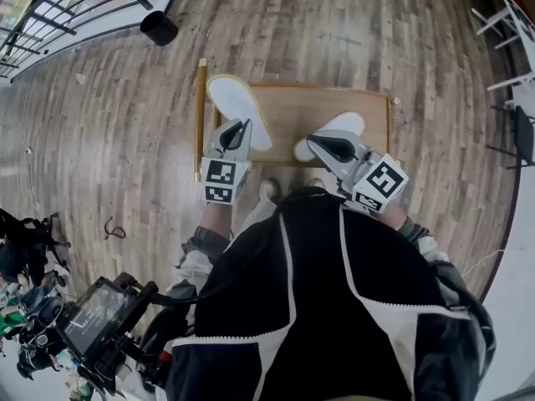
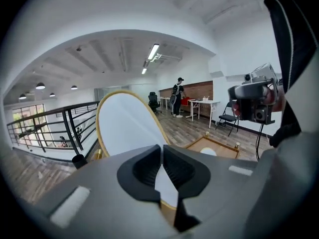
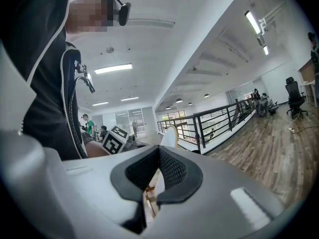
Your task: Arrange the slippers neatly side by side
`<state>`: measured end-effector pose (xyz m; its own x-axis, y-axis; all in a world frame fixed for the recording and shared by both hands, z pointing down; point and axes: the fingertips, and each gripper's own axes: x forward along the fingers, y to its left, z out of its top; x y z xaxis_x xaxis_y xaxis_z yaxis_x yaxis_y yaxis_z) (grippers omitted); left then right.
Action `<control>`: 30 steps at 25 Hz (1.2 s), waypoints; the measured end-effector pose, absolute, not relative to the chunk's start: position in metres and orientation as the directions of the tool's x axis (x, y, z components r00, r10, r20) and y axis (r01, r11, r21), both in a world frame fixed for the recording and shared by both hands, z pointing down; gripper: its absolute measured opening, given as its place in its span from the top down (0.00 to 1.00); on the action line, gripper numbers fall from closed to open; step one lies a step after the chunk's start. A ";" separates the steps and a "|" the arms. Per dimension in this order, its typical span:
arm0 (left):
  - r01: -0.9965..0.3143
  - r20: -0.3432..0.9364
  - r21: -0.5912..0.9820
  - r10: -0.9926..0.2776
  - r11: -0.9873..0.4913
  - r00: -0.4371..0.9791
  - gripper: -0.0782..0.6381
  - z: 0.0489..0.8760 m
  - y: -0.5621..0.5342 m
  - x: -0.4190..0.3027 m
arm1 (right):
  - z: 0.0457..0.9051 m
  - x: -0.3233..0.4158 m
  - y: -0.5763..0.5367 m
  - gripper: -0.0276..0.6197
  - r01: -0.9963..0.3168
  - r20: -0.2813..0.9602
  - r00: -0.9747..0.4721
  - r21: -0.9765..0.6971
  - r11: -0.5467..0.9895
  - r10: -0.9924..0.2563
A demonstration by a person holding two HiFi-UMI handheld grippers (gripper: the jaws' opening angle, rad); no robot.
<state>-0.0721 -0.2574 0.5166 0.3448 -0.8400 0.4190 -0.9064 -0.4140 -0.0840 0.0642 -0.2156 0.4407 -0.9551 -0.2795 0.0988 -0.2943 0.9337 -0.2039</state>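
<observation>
While left slipper and right slipper are pinched in the shut left gripper and right gripper, pickup looks done; parallel, aligned set-down on tray is needed next.

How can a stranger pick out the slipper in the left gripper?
Look at the framed wooden board on the plank floor. Over its left end, the left gripper pinches a slipper. Unlike the other slipper, it shows a whole white oval with a tan rim.

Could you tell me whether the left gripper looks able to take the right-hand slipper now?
Probably not: the left gripper is shut on the other slipper, and the right gripper appears to hold the right-hand slipper.
</observation>
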 end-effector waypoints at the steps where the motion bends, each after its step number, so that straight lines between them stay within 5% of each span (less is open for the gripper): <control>1: -0.904 0.410 -0.102 -0.846 -0.415 0.342 0.85 0.510 -0.251 -0.075 | 0.441 0.060 -0.216 0.95 -0.286 0.096 -0.958 -0.206 0.936 -0.271; 13: -0.885 0.545 -0.156 -0.786 -0.438 0.293 0.85 0.557 -0.234 -0.112 | 0.450 0.037 -0.221 0.95 -0.284 0.093 -0.959 -0.237 0.929 -0.269; 30: -0.844 0.788 -0.030 -0.532 -0.536 0.310 0.85 0.690 -0.272 -0.112 | 0.454 0.079 -0.224 0.95 -0.475 0.142 -0.880 -0.245 0.845 -0.454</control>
